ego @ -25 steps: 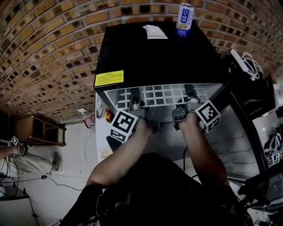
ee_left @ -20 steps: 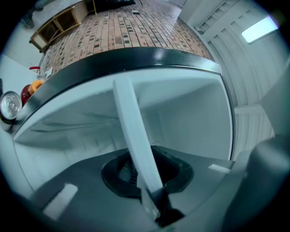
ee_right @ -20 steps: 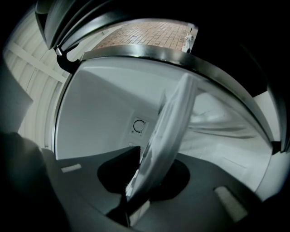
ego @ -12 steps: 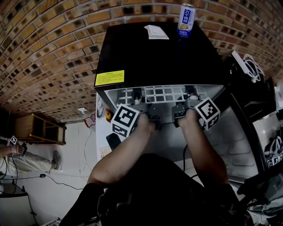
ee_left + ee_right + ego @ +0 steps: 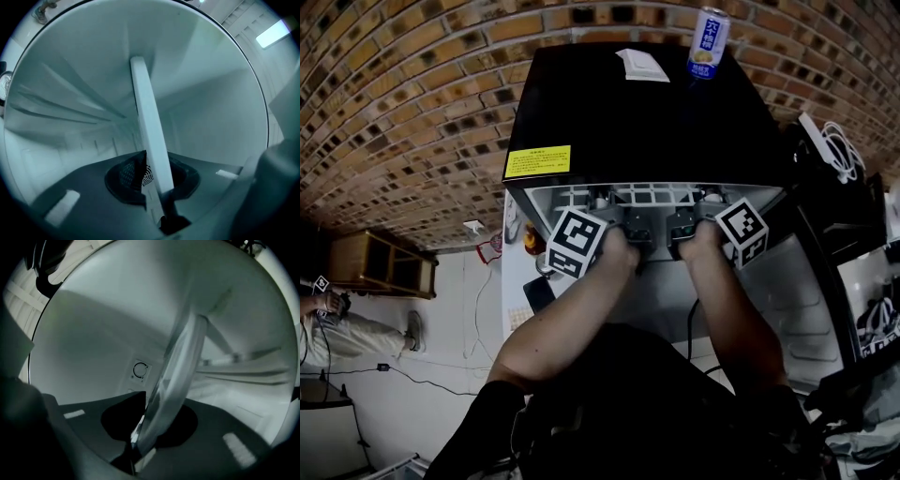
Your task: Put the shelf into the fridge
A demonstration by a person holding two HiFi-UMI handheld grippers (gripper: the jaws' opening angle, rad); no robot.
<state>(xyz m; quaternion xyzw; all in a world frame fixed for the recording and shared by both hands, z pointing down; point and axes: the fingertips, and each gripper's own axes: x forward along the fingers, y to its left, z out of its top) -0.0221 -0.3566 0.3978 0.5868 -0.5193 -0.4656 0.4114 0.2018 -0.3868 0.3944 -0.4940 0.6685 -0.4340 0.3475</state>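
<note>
- The left gripper (image 5: 157,183) is closest in, carried at the fridge (image 5: 637,122) mouth with its marker cube turned up. Its jaws stand narrow, clamped on the white front edge of the shelf (image 5: 147,131), which runs straight out between them into the cabinet.
- The right gripper (image 5: 147,420) sits just beside it, a little wider set. Its jaws have just been closing, and the same shelf's edge lies between them, pinched at the base of the gap. That edge is blurred in this gripper's view.
- From above, the shelf is a white wire grid, nearly all of it inside the fridge. Only a thin strip of grid shows under the top's front lip, between the two grippers.
- Inside the fridge the walls are pale and bare, with moulded ledges running along both sides. A small square plate with a round fitting (image 5: 140,370) is on the wall facing the right gripper.
- The fridge top is black. A yellow label (image 5: 536,161) is stuck at its front left corner, a white card (image 5: 641,66) lies near its back edge, and a drinks can (image 5: 708,42) stands upright just right of the card.
- White cables (image 5: 834,150) lie coiled to the right of the fridge.
- A brick wall (image 5: 412,84) rises behind the fridge.
- Well to the left of the fridge, a low wooden rack (image 5: 380,267) stands on the pale floor, and another person (image 5: 337,328) is beyond it.
</note>
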